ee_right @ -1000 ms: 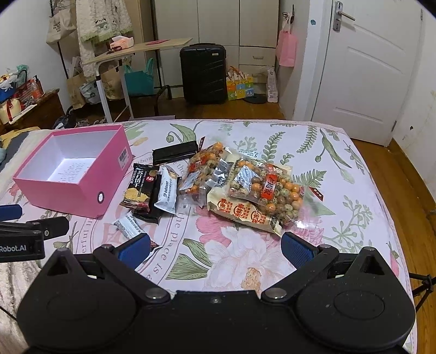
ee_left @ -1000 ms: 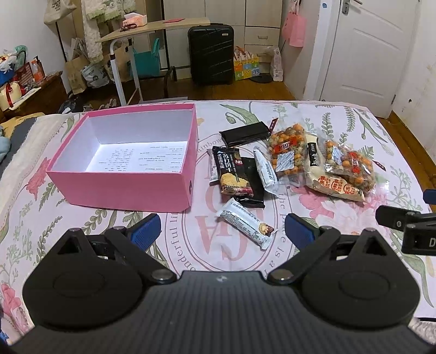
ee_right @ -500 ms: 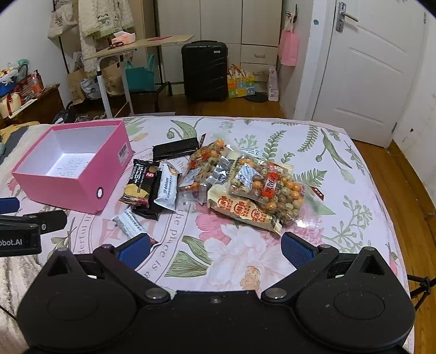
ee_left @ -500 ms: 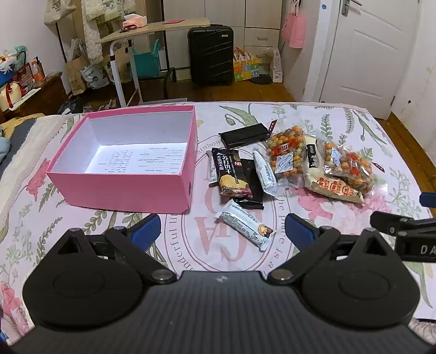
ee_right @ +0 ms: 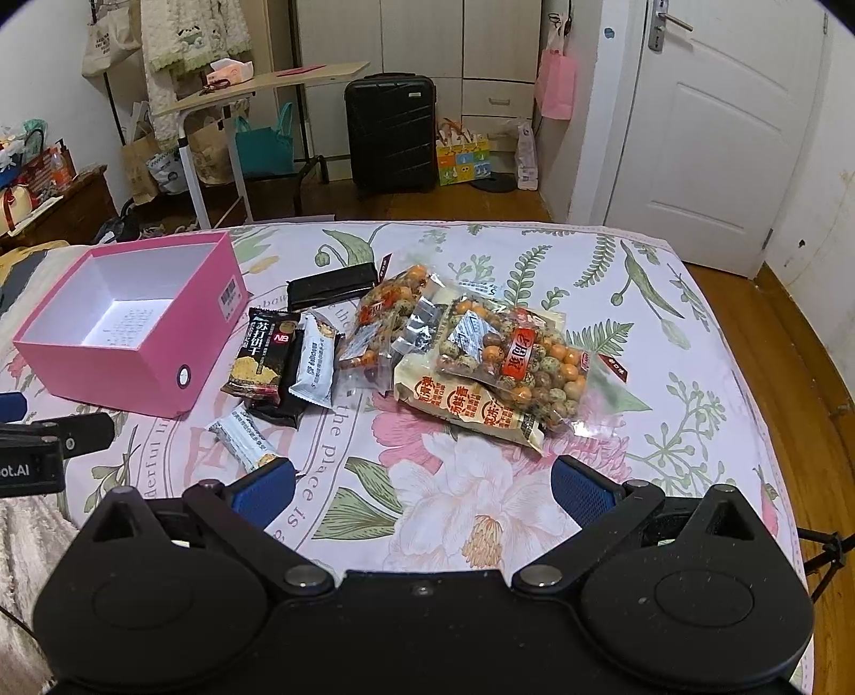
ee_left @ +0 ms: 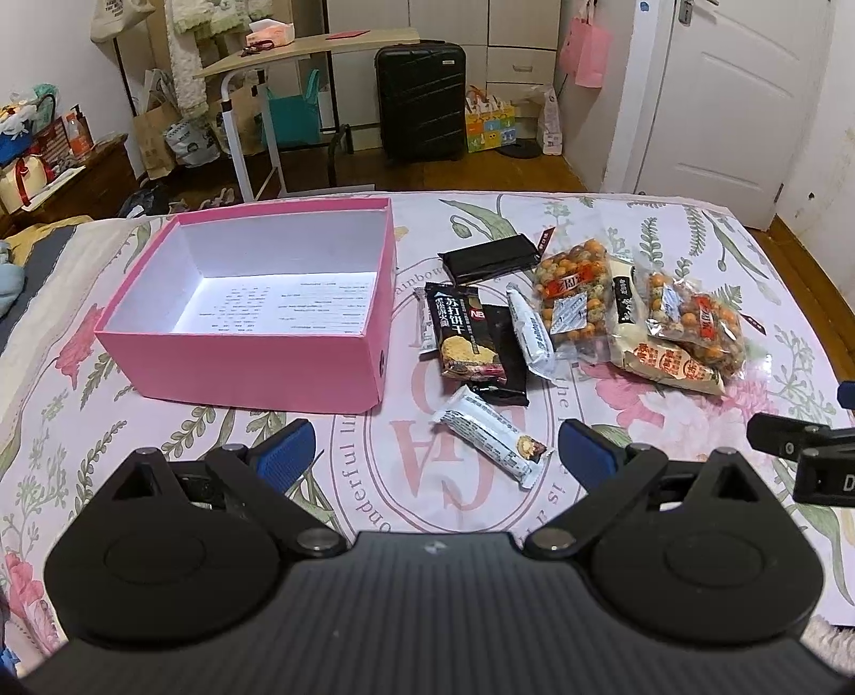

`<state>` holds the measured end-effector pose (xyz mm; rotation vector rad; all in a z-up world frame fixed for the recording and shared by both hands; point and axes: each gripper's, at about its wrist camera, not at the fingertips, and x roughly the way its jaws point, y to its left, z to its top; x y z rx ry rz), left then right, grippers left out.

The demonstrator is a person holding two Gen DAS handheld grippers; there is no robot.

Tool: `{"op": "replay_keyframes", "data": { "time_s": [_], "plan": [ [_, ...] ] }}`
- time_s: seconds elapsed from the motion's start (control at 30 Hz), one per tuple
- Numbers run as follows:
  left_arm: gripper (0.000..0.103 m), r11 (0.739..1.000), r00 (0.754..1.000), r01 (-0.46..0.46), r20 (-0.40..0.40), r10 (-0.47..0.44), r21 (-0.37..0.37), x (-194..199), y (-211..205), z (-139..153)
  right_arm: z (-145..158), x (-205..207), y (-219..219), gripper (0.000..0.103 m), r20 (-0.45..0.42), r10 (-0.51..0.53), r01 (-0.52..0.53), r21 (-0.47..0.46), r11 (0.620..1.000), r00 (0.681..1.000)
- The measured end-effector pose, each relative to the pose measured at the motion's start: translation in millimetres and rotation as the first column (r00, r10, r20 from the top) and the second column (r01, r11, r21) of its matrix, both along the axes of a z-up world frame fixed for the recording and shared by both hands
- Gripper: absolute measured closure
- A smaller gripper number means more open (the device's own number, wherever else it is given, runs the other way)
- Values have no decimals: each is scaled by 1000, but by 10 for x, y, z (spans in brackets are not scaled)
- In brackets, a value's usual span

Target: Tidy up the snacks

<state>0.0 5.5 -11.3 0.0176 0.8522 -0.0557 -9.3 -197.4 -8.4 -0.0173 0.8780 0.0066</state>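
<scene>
An open, empty pink box (ee_left: 240,363) sits on the flowered bed at the left; it also shows in the right wrist view (ee_right: 160,369). To its right lie several snacks: a black cracker pack (ee_left: 464,337), a white bar (ee_left: 494,443), a black packet (ee_left: 491,259), clear bags of coated nuts (ee_left: 574,296) and a cream bag (ee_left: 668,363). My left gripper (ee_left: 433,452) is open and empty, just before the white bar. My right gripper (ee_right: 422,484) is open and empty, in front of the nut bags (ee_right: 513,358).
The flowered bedspread (ee_right: 668,321) ends at wooden floor on the right. Beyond the bed stand a black suitcase (ee_left: 419,101), a rolling desk (ee_left: 299,48) and a white door (ee_right: 710,123). A tripod leg (ee_right: 823,550) shows at the bed's right edge.
Both grippers have drawn back and risen slightly, so the box and snacks look a little farther. Nothing was picked up or moved.
</scene>
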Motion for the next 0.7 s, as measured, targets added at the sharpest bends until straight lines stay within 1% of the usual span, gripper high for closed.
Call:
{"op": "replay_keyframes", "data": {
  "time_s": [0.37,0.47,0.53,0.57,0.63,0.7],
  "plan": [
    [4,1000,1000,5,-2,-5,1,-4,-32,-3,-1,-4,6,0,9,10,-10,-5,1000,1000],
    [4,1000,1000,9,-16,-10,-11,-3,-25,9,90,-28,39,0,63,20,-17,-47,999,998],
    [4,1000,1000,8,-5,-9,-26,-23,20,70,189,-34,70,0,102,60,-52,-83,995,993],
    [5,999,1000,5,5,-5,-31,-19,57,101,248,-30,61,0,120,86,-78,-69,995,989],
    [5,999,1000,-10,26,11,-49,7,149,174,349,0,16,0,150,119,-119,-6,993,982],
    [7,996,1000,-22,12,23,-90,84,250,208,408,37,-8,0,203,150,-159,29,987,968]
  ]
}}
